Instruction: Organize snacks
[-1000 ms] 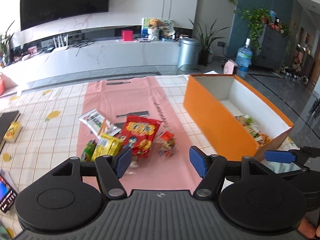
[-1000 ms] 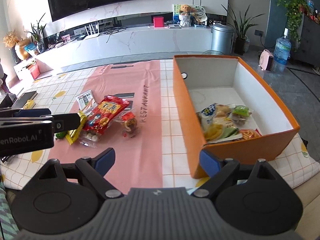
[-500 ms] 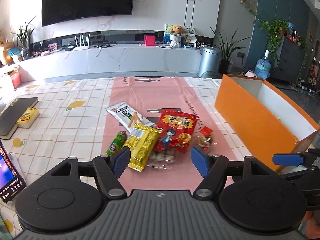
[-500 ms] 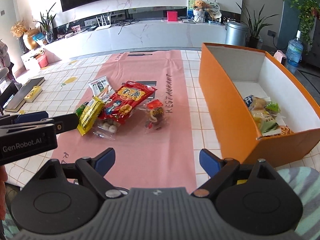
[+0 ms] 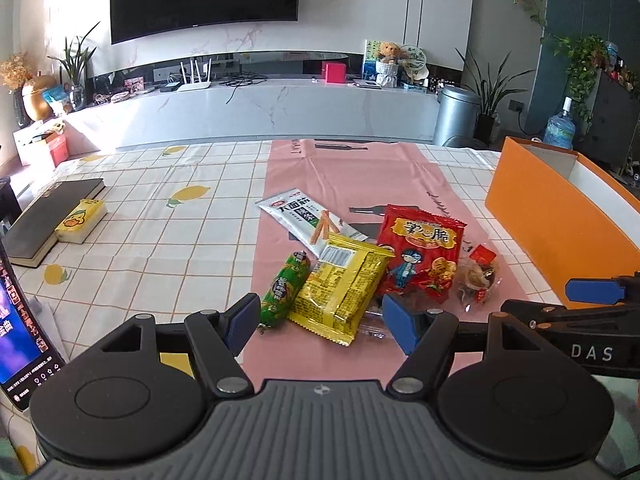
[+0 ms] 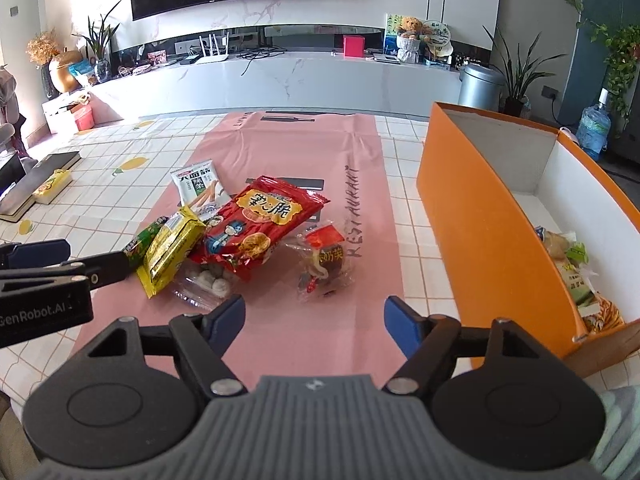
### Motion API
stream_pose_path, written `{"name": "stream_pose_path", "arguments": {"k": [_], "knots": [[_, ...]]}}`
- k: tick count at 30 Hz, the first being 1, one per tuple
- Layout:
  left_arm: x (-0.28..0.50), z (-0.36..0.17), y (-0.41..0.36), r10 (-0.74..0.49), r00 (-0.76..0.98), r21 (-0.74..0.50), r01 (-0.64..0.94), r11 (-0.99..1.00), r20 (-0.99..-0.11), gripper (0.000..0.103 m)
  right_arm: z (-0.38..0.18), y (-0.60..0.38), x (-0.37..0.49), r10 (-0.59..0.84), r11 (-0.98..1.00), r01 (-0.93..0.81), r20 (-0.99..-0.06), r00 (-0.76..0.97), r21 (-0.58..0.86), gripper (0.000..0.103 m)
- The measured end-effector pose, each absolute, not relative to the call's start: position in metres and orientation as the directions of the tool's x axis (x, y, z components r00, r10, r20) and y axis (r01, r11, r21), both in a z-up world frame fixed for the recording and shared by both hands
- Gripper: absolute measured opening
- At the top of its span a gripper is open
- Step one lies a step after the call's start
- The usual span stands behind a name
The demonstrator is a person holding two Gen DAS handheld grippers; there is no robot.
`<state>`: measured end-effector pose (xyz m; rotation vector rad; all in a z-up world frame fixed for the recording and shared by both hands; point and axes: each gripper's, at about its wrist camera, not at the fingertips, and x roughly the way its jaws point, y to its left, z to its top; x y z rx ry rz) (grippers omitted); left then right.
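A pile of snacks lies on the pink runner (image 5: 360, 176): a yellow packet (image 5: 340, 284), a green sausage (image 5: 284, 288), a red bag (image 5: 420, 252), a white-green packet (image 5: 296, 212) and a small clear pack with a red label (image 5: 480, 272). My left gripper (image 5: 320, 322) is open and empty, just in front of the yellow packet. My right gripper (image 6: 314, 322) is open and empty, just before the small clear pack (image 6: 324, 264). The orange box (image 6: 480, 216) at the right holds several snacks (image 6: 576, 264).
A black book (image 5: 52, 212) and a yellow box (image 5: 80, 220) lie at the table's left. A phone screen (image 5: 16, 332) stands at the near left. The left gripper shows in the right wrist view (image 6: 60, 276), close to the pile's left side.
Both grippers have swung left, away from the orange box and toward the snack pile, and moved closer to it. Both stay open.
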<state>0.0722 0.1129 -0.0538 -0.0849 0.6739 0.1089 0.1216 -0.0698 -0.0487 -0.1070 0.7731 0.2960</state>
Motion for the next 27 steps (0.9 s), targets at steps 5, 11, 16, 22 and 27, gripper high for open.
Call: {"name": "stream_pose_path", "arguments": {"k": [5, 11, 16, 22, 27], "knots": [[0.082, -0.06, 0.118, 0.106, 0.763, 0.006, -0.133, 0.991, -0.637, 0.082, -0.05, -0.058, 0.133, 0.255, 0.942, -0.335, -0.692, 0.676, 0.02, 0.073], [0.099, -0.064, 0.116, 0.056, 0.76, 0.017, -0.059, 0.998, -0.647, 0.079, -0.053, -0.044, 0.155, 0.279, 0.932, -0.362, -0.695, 0.663, 0.029, 0.062], [0.11, -0.075, 0.104, 0.05, 0.738, 0.077, 0.003, 0.997, -0.673, 0.078, -0.052, -0.04, 0.174, 0.302, 0.93, -0.362, -0.681, 0.667, 0.059, 0.062], [0.125, -0.084, 0.1, 0.048, 0.715, 0.086, 0.017, 0.996, -0.697, 0.078, -0.06, -0.032, 0.199, 0.314, 0.928, -0.366, -0.689, 0.653, 0.075, 0.075], [0.134, -0.09, 0.096, 0.058, 0.703, 0.112, 0.031, 0.993, -0.709, 0.078, -0.074, -0.032, 0.221, 0.337, 0.927, -0.346, -0.724, 0.601, 0.144, 0.08]]}}
